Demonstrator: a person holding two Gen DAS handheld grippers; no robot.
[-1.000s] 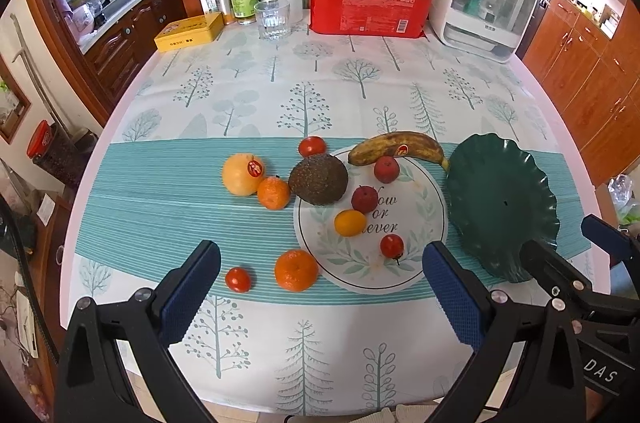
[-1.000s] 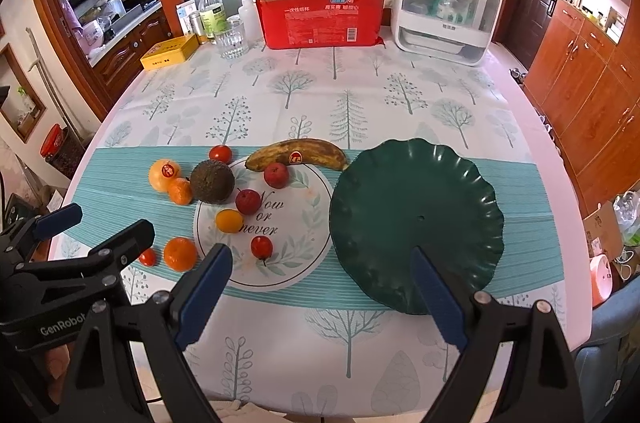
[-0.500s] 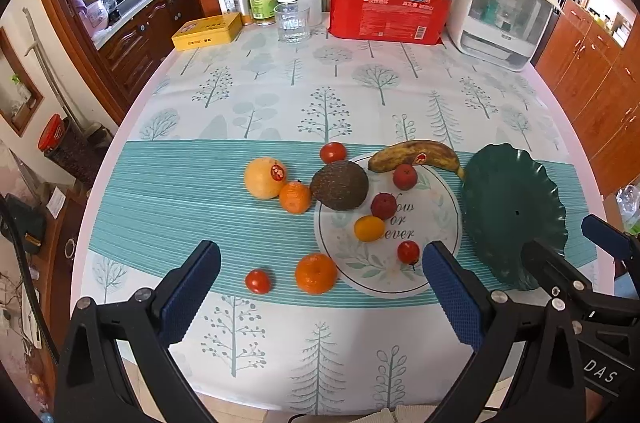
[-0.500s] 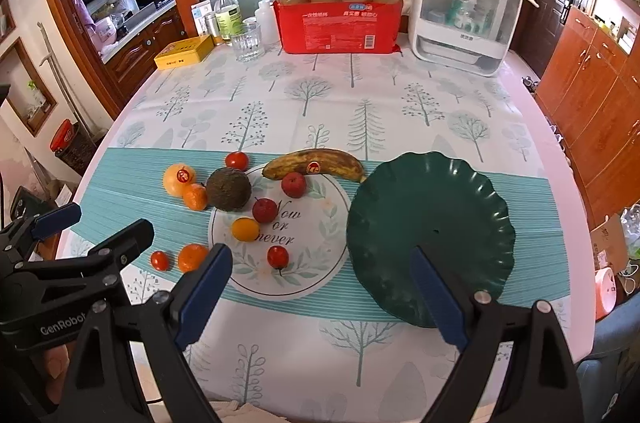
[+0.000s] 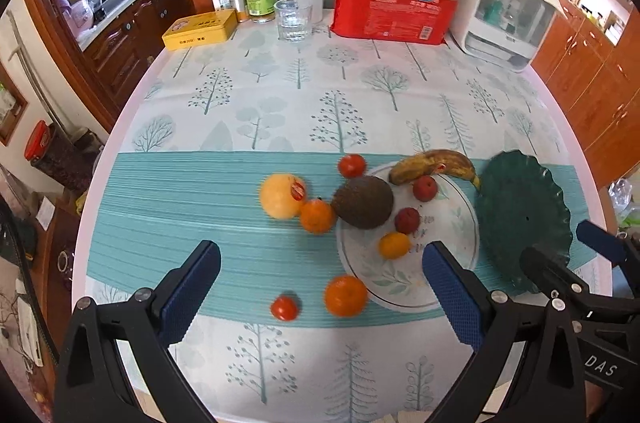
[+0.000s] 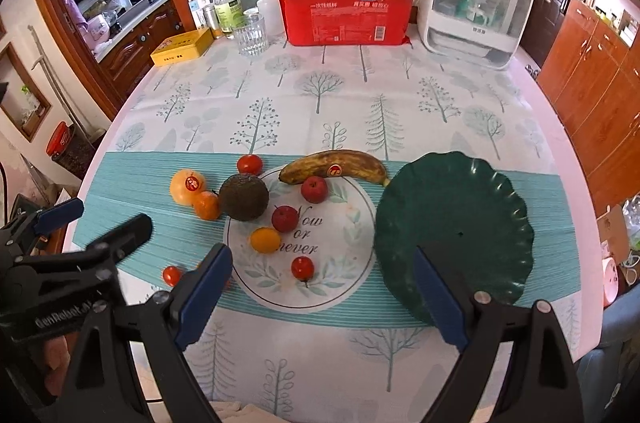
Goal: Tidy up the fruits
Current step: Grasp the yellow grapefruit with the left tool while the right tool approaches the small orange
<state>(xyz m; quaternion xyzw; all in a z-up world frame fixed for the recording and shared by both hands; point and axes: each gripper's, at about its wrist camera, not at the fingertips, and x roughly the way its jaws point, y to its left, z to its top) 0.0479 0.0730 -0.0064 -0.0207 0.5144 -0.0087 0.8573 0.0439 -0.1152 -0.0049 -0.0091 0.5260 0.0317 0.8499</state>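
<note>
Fruit lies on and around a round white mat (image 6: 344, 283): a banana (image 6: 332, 167), a dark avocado (image 6: 244, 197), small red fruits (image 6: 314, 189), a yellow fruit (image 6: 265, 239), oranges (image 5: 346, 295) and a pale grapefruit (image 5: 282, 195). An empty dark green plate (image 6: 456, 231) sits to the right of the mat. My left gripper (image 5: 320, 293) is open and empty above the near oranges. My right gripper (image 6: 324, 297) is open and empty near the table's front edge.
At the back of the table stand a red pack of jars (image 6: 346, 11), a white appliance (image 6: 476, 3), a glass (image 6: 252, 33), bottles (image 6: 228, 9) and a yellow tin (image 6: 182, 47). Wooden cabinets (image 6: 600, 83) line the right side.
Both grippers have pulled back and risen, so the table looks smaller and farther. The left view has shifted left. The fruit has not moved.
</note>
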